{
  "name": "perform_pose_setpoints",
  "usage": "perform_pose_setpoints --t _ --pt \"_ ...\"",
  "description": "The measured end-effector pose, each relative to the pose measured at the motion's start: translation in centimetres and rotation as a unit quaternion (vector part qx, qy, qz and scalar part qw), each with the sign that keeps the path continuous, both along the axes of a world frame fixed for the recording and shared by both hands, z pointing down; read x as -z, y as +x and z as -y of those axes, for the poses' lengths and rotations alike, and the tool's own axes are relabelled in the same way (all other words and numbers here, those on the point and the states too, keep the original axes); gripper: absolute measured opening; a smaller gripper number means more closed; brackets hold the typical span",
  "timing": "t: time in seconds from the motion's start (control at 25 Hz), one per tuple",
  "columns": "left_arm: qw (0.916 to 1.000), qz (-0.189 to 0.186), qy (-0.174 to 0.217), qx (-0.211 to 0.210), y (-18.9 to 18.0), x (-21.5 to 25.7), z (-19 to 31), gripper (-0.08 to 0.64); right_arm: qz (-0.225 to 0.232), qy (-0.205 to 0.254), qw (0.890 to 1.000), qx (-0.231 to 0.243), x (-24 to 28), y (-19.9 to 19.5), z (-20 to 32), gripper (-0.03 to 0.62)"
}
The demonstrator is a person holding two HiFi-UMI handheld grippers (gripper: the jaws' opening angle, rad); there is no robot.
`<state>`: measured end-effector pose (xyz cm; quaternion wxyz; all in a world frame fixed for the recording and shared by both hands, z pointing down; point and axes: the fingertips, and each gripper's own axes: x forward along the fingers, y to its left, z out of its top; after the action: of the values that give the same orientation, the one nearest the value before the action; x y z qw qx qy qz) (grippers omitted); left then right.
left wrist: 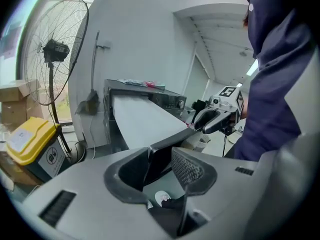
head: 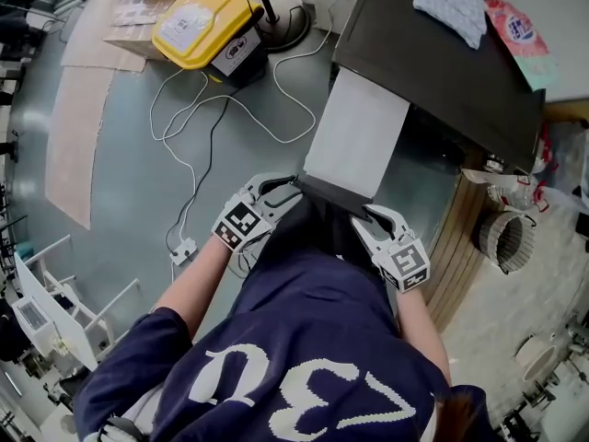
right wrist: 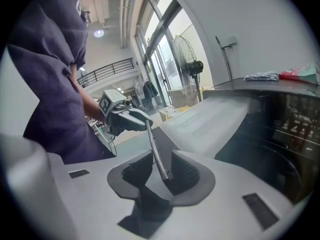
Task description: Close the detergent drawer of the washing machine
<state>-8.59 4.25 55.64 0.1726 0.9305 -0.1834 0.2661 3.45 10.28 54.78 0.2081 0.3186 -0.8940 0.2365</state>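
The white detergent drawer (head: 354,132) stands pulled far out of the dark washing machine (head: 442,63). Its dark front panel (head: 331,194) faces me. My left gripper (head: 276,191) is at the panel's left end and my right gripper (head: 373,219) at its right end. In the left gripper view, the panel's corner (left wrist: 156,161) sits between the jaws of the left gripper (left wrist: 162,161), with a gap showing beside the ribbed pad (left wrist: 187,169). In the right gripper view, the thin panel edge (right wrist: 156,151) runs between the jaws of the right gripper (right wrist: 161,171), with gaps on both sides.
A grey cloth (head: 451,3) and a pink packet (head: 515,26) lie on the machine's top. A yellow box (head: 198,21), a fan's base (head: 281,21) and white cables (head: 184,155) are on the floor to the left. A round basket (head: 502,238) stands at the right.
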Motion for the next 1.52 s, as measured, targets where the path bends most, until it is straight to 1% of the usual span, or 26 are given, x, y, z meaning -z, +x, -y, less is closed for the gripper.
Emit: perform_pose_setpoints --t 0.04,0.12,0.24,0.36,0.64,0.92,1.52 --pt "1.0 -0.003 -0.002 -0.002 0.1 0.0 0.0 0.158 0.0 0.0 1.0 0.001 0.1 -0.1 -0.1 0.119" --pt "1.0 -0.003 -0.005 -0.005 0.1 0.1 0.1 0.152 0.003 0.001 1.0 0.001 0.2 -0.1 -0.1 0.101" --pt "1.0 0.001 -0.004 -0.007 0.2 0.2 0.1 0.147 0.008 0.0 1.0 0.001 0.3 -0.1 -0.1 0.092" --pt "1.0 -0.005 -0.003 -0.005 0.1 0.7 0.2 0.146 0.015 0.003 1.0 -0.001 0.9 -0.1 0.0 0.089" --pt "0.9999 -0.013 0.001 0.004 0.1 1.6 0.8 0.144 0.031 0.017 0.999 -0.008 2.3 0.0 0.6 0.087" --pt "0.9999 -0.005 0.009 0.006 0.4 2.1 2.1 0.144 0.025 0.024 0.999 -0.025 2.7 0.2 1.8 0.089" --pt "0.9994 -0.01 0.025 0.021 1.9 2.6 6.0 0.144 0.013 0.04 0.997 -0.062 3.1 1.9 5.8 0.103"
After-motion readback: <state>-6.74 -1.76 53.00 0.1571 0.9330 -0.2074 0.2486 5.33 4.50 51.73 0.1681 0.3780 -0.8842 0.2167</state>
